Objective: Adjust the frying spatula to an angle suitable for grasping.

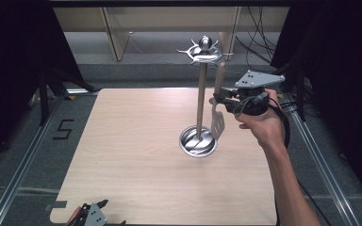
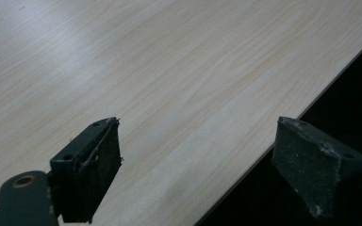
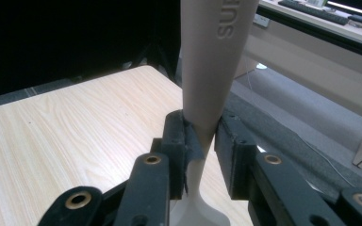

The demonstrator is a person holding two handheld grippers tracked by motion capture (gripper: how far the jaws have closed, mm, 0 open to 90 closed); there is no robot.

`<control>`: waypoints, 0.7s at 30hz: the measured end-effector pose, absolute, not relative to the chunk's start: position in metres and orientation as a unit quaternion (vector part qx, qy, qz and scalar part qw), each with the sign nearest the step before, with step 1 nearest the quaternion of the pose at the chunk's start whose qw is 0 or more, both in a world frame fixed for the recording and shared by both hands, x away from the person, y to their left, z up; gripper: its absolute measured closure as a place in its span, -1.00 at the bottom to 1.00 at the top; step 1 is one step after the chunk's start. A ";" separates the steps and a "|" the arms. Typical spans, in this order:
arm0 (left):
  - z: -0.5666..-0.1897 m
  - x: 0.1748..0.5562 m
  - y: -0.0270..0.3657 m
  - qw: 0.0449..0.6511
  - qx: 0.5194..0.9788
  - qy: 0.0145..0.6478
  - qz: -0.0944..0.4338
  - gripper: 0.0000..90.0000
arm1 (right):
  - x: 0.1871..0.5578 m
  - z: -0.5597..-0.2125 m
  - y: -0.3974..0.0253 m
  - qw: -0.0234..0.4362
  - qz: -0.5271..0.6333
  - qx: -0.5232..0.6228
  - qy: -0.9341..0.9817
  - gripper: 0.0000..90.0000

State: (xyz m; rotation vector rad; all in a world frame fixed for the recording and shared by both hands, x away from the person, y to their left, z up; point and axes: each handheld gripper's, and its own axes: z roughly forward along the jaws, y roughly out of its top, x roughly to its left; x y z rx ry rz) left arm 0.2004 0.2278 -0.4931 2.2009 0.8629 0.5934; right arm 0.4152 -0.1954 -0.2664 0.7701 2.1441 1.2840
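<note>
At the table's (image 1: 136, 141) near left corner the left gripper (image 1: 92, 214) is lying idle. In the left gripper view its jaws are standing wide apart with nothing between them, bare wood and the table's edge (image 2: 264, 146) showing in the gap.

Toward the far right part of the table, the utensil stand (image 1: 199, 101) is standing upright on its round steel base (image 1: 198, 141), its ring of hooks (image 1: 205, 54) at the top. Just to its right the right gripper (image 1: 219, 100) is holding the spatula (image 1: 218, 120) upright in the air, handle up and slotted blade hanging just above the base's right rim. In the right gripper view the jaws are closed tight on the spatula's (image 3: 212, 61) neck, where the beige handle narrows.

The step in hand looks like hanging the spatula on the stand. The next move probably calls for lifting it until the handle's end is reaching a hook, then easing it sideways onto that hook before letting go.

The spatula is looking pale beige, smooth and matte, with raised lettering on its handle and a slotted, lighter blade.
</note>
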 end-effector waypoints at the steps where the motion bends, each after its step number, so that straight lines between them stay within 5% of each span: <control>1: -0.494 0.200 0.228 0.347 0.847 0.331 0.230 -0.66 | 0.417 -0.266 -0.196 0.267 0.472 0.278 0.793 0.67; 21: -0.494 0.200 0.227 0.350 0.845 0.331 0.235 -0.66 | 0.414 -0.267 -0.188 0.264 0.458 0.300 0.794 0.66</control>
